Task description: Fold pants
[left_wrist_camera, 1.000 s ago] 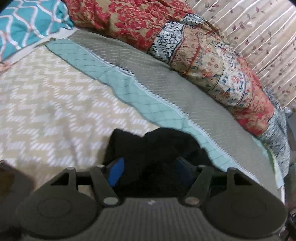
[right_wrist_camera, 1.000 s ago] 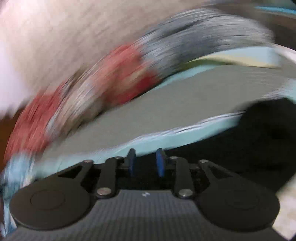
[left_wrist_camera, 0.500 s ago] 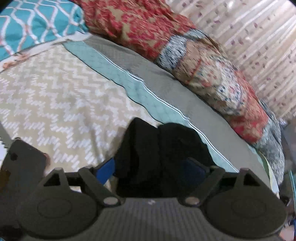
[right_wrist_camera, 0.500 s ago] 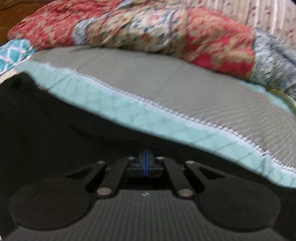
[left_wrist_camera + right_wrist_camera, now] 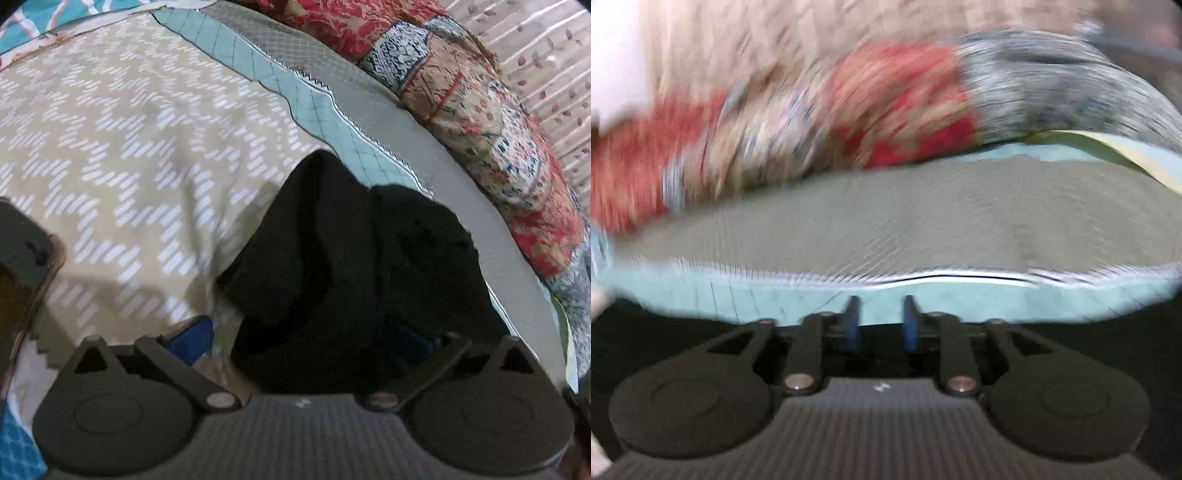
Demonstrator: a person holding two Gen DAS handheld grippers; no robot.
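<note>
The black pants (image 5: 351, 258) lie as a bunched, folded bundle on the bed, seen in the left wrist view. My left gripper (image 5: 306, 343) hovers right over their near end, jaws opening wide. Its left blue pad (image 5: 195, 339) stands clear of the cloth; the right one is half hidden behind dark fabric. In the blurred right wrist view, my right gripper (image 5: 881, 325) has its jaws opening, and nothing shows between the blue pads (image 5: 853, 326). Black pants cloth (image 5: 646, 332) lies just below and to either side of it.
A beige chevron sheet (image 5: 129, 166) covers the bed, bordered by a teal and grey quilt (image 5: 388, 103). A red patterned quilt heap (image 5: 480, 110) lies along the far side before a curtain (image 5: 546, 55). A dark flat object (image 5: 22, 251) sits at the left edge.
My left gripper's jaws spread wide and it sank closer to the pants, its left pad now off the cloth. My right gripper, shut half a second ago, has parted its jaws and swung across the quilt.
</note>
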